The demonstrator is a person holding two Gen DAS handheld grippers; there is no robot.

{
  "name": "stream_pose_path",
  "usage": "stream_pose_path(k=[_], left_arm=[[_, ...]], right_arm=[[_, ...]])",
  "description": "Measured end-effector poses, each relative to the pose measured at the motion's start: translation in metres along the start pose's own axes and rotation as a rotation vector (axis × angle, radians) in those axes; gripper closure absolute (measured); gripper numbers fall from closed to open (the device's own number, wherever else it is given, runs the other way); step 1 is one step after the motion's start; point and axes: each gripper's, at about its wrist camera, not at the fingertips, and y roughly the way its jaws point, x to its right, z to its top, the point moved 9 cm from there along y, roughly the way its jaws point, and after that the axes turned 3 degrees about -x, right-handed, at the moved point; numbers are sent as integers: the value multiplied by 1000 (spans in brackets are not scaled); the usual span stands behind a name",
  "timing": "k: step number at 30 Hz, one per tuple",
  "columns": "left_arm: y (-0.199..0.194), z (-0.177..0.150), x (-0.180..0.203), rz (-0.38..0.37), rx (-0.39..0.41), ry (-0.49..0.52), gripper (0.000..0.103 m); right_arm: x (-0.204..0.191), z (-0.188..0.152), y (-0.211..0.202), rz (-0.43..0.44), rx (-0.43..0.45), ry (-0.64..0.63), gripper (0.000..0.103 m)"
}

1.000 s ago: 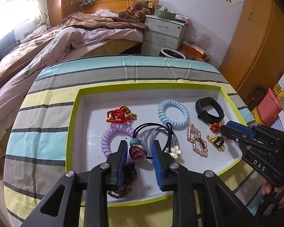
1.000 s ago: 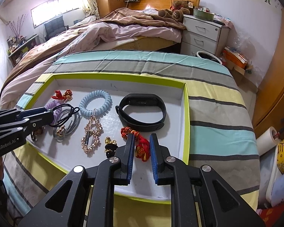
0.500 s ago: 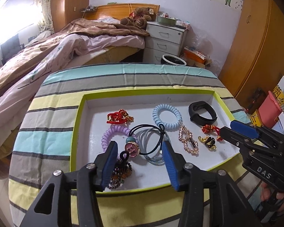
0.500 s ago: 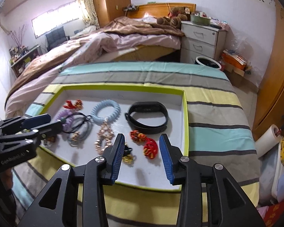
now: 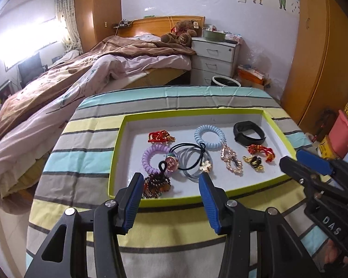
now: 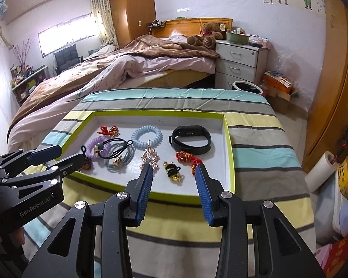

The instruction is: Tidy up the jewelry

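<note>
Room: bedroom, with an unmade bed [image 5: 92, 74] and a white nightstand [image 5: 214, 58] behind the tabletop [image 5: 85, 162], which wears a striped cloth.
Landmark: lime-rimmed tray [image 5: 114, 162] with a white floor, lying on the cloth; all places below are given against it.
Jewelry in tray: red charm [image 5: 160, 136] toward the far left; lilac coil [image 5: 152, 156] and beaded bracelet [image 5: 156, 185] at the near left; black and grey hair ties [image 5: 190, 159] in the middle; blue coil [image 5: 208, 136] beyond them; gold chain [image 5: 230, 159] right of centre; black band [image 5: 249, 133] at the far right; red knot [image 5: 261, 150] and gold-black charm [image 5: 254, 162] near the right rim.
Left gripper [image 5: 170, 180]: jaws apart, nothing between them, hovering at the tray's near-left rim.
Right gripper [image 6: 174, 173]: jaws apart and empty, hovering at the tray's near-right rim.
Key relation, left: beaded bracelet sits just ahead of the left finger, slightly off the gap's centre toward the tray's left.
Key relation, right: gold-black charm lies straight ahead inside the gap; the red knot is beyond the right finger.
Nearer hand: left for the bracelet and coils, right for the charm, knot and band.
Task stage: by my reading every piece already lies inside the tray; only tidying seems left.
</note>
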Motion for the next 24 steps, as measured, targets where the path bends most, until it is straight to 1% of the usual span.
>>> stream_pose_path(k=[4, 14, 24], left_arm=[[-1, -3, -4, 1, -8, -28, 54], [-6, -11, -7, -6, -14, -41, 54], [-9, -11, -8, -1, -9, -46, 54]], right_arm=[[-4, -5, -2, -2, -1, 0, 64], [-11, -8, -4, 1, 1, -6, 64], [-16, -10, -7, -4, 3, -10, 64]])
